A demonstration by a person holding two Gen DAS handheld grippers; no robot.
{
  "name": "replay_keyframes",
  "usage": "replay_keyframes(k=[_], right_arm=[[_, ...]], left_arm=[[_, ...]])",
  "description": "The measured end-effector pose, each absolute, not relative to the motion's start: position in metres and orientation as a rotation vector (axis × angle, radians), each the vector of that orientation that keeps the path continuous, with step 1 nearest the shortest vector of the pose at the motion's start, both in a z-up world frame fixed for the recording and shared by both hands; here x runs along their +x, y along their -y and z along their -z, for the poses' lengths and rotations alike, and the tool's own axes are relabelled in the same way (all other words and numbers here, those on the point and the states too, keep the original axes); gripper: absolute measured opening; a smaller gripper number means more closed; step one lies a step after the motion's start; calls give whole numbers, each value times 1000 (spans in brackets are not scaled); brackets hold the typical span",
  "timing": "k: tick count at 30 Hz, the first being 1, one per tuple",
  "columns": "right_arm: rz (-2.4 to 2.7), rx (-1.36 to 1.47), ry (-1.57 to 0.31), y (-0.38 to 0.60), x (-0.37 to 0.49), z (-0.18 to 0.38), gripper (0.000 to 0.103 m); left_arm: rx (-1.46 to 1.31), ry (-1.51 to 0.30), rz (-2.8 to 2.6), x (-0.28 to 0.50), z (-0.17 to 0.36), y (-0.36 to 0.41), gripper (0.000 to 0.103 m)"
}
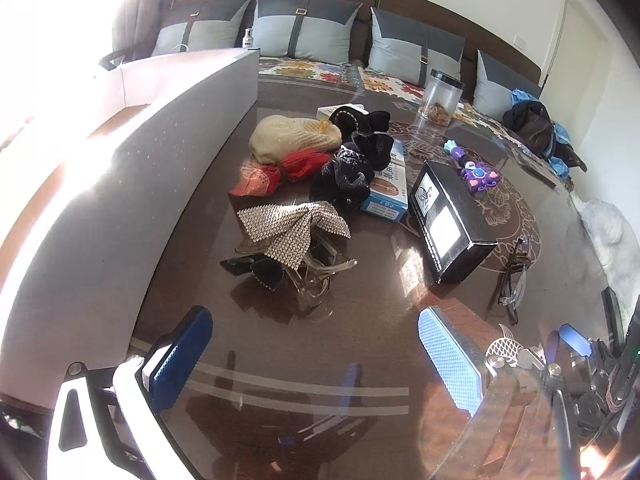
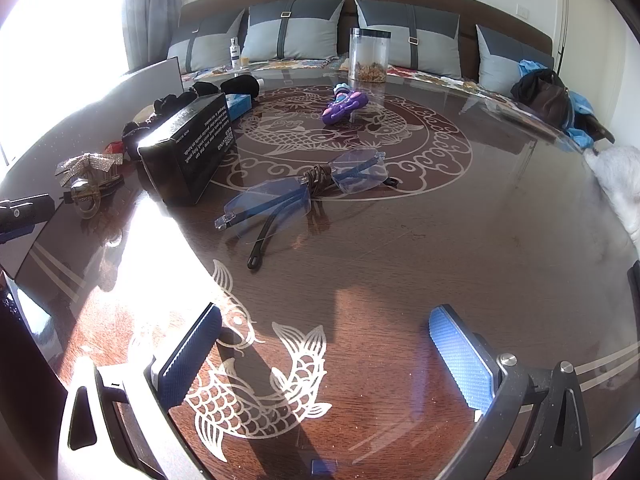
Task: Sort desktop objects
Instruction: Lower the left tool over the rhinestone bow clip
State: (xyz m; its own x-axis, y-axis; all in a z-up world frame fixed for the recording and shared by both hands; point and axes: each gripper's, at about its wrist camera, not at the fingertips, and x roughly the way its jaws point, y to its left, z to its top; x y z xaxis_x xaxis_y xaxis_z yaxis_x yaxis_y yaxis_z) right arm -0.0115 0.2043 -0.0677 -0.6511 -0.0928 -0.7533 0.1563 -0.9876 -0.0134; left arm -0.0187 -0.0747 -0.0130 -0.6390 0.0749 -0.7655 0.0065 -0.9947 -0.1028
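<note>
My left gripper (image 1: 316, 360) is open and empty above the glass-topped table (image 1: 320, 360). Ahead of it lie a rhinestone bow (image 1: 294, 226), a black bow clip (image 1: 256, 270), a clear hair claw (image 1: 320, 280), black scrunchies (image 1: 356, 168), a red hair tie (image 1: 280, 174) and a beige knit piece (image 1: 294, 136). A black box (image 1: 452, 222) and a blue-white box (image 1: 386, 190) lie to the right. My right gripper (image 2: 326, 356) is open and empty. Rimless glasses (image 2: 308, 188) lie ahead of it, the black box (image 2: 188, 148) to their left.
A grey open box wall (image 1: 132, 184) stands along the left. A purple toy (image 1: 476, 170) and a clear jar (image 1: 440, 98) sit farther back. A sofa with grey cushions (image 2: 296, 30) runs behind the table. A dark bag (image 2: 548, 96) lies on the sofa at right.
</note>
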Motion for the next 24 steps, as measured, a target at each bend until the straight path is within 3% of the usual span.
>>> replay_keyframes(k=[8, 24], right_arm=[[2733, 1242, -116, -204, -12, 66, 103], [2739, 1231, -122, -203, -11, 69, 103]], left_arm=[[-1374, -127, -2728, -56, 13, 74, 103], [-1461, -98, -2657, -90, 51, 79, 103]])
